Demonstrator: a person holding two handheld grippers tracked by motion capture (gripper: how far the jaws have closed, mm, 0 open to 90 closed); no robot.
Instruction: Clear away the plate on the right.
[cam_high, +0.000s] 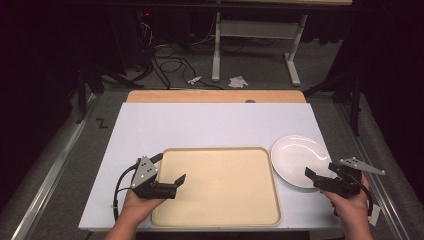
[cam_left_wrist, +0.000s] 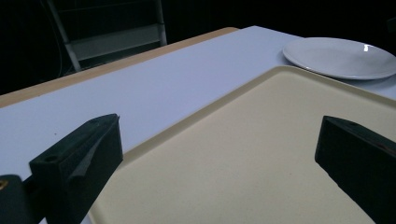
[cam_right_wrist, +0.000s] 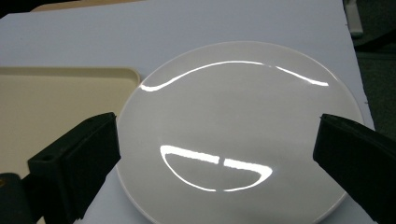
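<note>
A cream tray (cam_high: 216, 212) lies empty at the front middle of the white table (cam_high: 210, 125). A white plate (cam_high: 297, 157) sits just right of the tray, also empty. My left gripper (cam_high: 171, 171) hovers over the tray's left edge, open, with nothing between its jaws. In the left gripper view the tray (cam_left_wrist: 261, 154) spreads ahead and the plate (cam_left_wrist: 341, 58) lies at the far right. My right gripper (cam_high: 321, 171) stands open at the plate's near right rim. The right gripper view looks down on the plate (cam_right_wrist: 238, 126), with the tray's corner (cam_right_wrist: 60, 98) at the left.
A wooden strip (cam_high: 215, 96) runs along the table's far edge. Beyond it the floor holds cables (cam_high: 167, 62), white table legs (cam_high: 292, 65) and scraps of paper (cam_high: 237, 81). Metal rails (cam_high: 45, 175) flank the table on both sides.
</note>
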